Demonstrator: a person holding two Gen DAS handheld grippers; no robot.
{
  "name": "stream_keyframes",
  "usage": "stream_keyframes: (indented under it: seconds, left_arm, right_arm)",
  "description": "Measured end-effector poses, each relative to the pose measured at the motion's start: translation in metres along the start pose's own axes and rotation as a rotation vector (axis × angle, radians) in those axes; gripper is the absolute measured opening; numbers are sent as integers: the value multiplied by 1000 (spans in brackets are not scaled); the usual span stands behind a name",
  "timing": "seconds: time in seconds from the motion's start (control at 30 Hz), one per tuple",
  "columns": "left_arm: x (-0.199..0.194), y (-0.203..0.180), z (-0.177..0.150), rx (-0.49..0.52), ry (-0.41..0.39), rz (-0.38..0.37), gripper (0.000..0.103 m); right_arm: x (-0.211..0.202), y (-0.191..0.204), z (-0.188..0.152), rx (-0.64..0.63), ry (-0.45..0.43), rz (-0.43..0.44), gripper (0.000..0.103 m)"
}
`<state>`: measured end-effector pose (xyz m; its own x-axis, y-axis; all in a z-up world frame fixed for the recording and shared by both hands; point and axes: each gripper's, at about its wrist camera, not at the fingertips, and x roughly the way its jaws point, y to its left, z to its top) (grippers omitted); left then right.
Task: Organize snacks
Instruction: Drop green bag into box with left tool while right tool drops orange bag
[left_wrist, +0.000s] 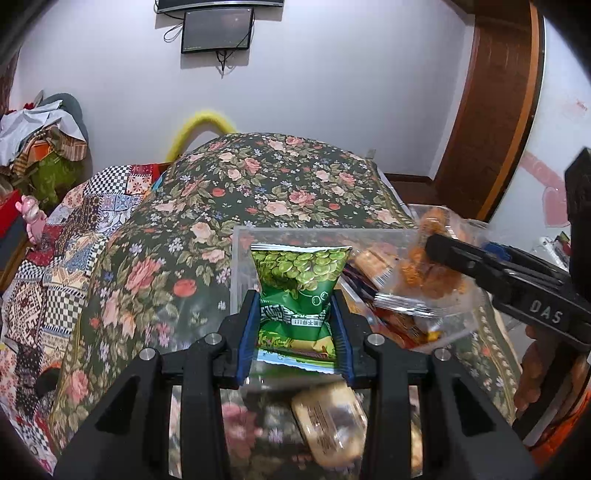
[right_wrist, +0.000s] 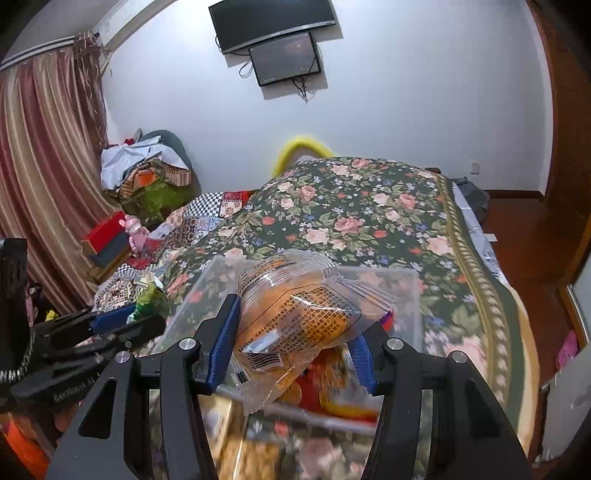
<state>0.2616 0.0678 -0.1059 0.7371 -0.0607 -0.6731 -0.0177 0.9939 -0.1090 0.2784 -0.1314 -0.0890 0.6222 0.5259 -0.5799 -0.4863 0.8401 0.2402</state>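
My left gripper (left_wrist: 295, 328) is shut on a green snack bag (left_wrist: 300, 284) and holds it upright over a clear plastic box (left_wrist: 240, 258) on the flowered bedspread. My right gripper (right_wrist: 291, 343) is shut on a clear packet of orange snacks (right_wrist: 295, 314), held above a second clear box (right_wrist: 413, 295) with several snack packets in it. The right gripper also shows in the left wrist view (left_wrist: 436, 247) at the right, with the orange packet (left_wrist: 424, 273). The left gripper shows at the left of the right wrist view (right_wrist: 125, 317).
A wrapped pale pastry (left_wrist: 328, 424) lies below the left gripper. The flowered bedspread (right_wrist: 369, 214) covers the bed, with a patchwork quilt (left_wrist: 66, 258) at the left. A clothes pile (right_wrist: 147, 170) and curtain (right_wrist: 44, 166) stand at the far left, wooden floor (right_wrist: 524, 240) at the right.
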Motion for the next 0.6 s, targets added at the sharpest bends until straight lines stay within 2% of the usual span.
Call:
stream_keyframes:
  seconds: [0.33, 0.43, 0.6]
  left_arm:
    - [55, 10, 15, -13, 71, 37, 38]
    - [59, 12, 15, -28, 91, 17, 38]
    - [41, 9, 9, -22, 72, 3, 44]
  right_arm:
    - [61, 2, 13, 1, 96, -4, 54]
    - [69, 3, 13, -23, 125, -20, 59]
    - [54, -1, 10, -35, 118, -28, 67]
